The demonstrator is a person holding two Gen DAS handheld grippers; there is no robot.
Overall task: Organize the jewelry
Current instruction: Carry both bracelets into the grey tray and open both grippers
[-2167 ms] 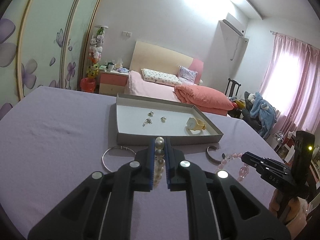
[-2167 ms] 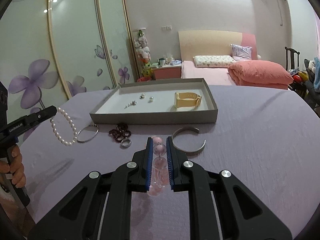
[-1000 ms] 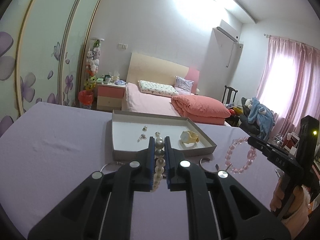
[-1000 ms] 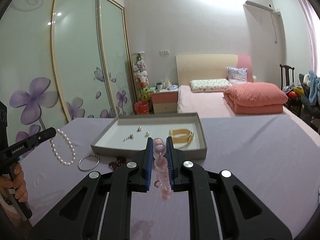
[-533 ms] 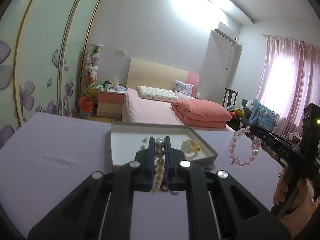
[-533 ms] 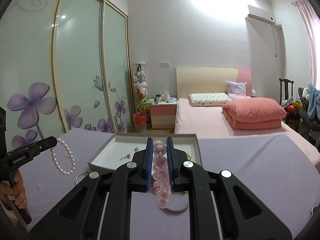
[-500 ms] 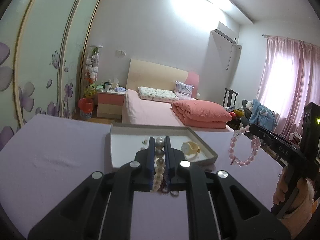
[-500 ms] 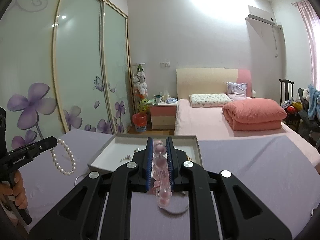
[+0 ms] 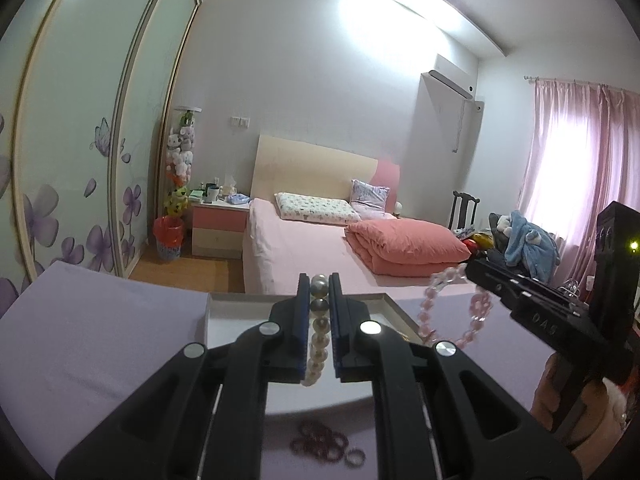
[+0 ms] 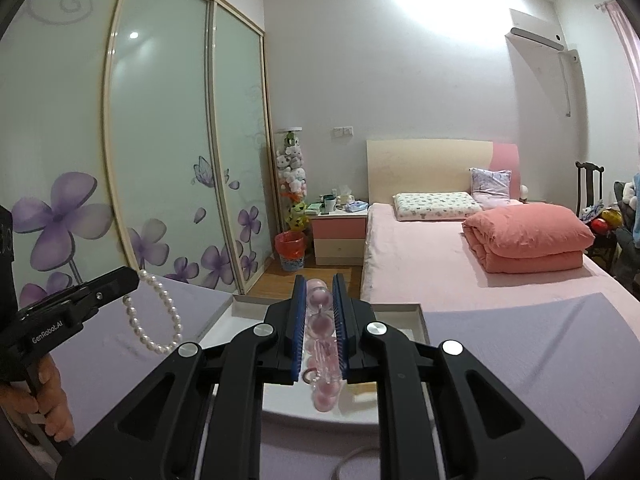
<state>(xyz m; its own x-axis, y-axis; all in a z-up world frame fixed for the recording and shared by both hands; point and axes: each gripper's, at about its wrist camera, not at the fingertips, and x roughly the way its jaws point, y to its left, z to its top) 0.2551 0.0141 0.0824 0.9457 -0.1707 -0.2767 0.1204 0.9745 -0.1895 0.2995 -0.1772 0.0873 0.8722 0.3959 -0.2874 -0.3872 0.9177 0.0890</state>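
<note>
At six o'clock in the left wrist view, a dark red bead bracelet [image 9: 318,442] and a small ring [image 9: 355,459] lie on the purple worktop [image 9: 92,344]. Above them the left gripper [image 9: 319,285] has its fingers clenched on a pearl bracelet [image 9: 318,344], which hangs in the air between them. At three o'clock the right gripper [image 10: 320,285] grasps a pink bead bracelet [image 9: 452,312], its loop dangling over the near edge of the tray. The grey tray [image 9: 394,308] sits just beyond both grippers at twelve o'clock, mostly hidden by them. Farther off stands a pink bed [image 9: 304,240].
</note>
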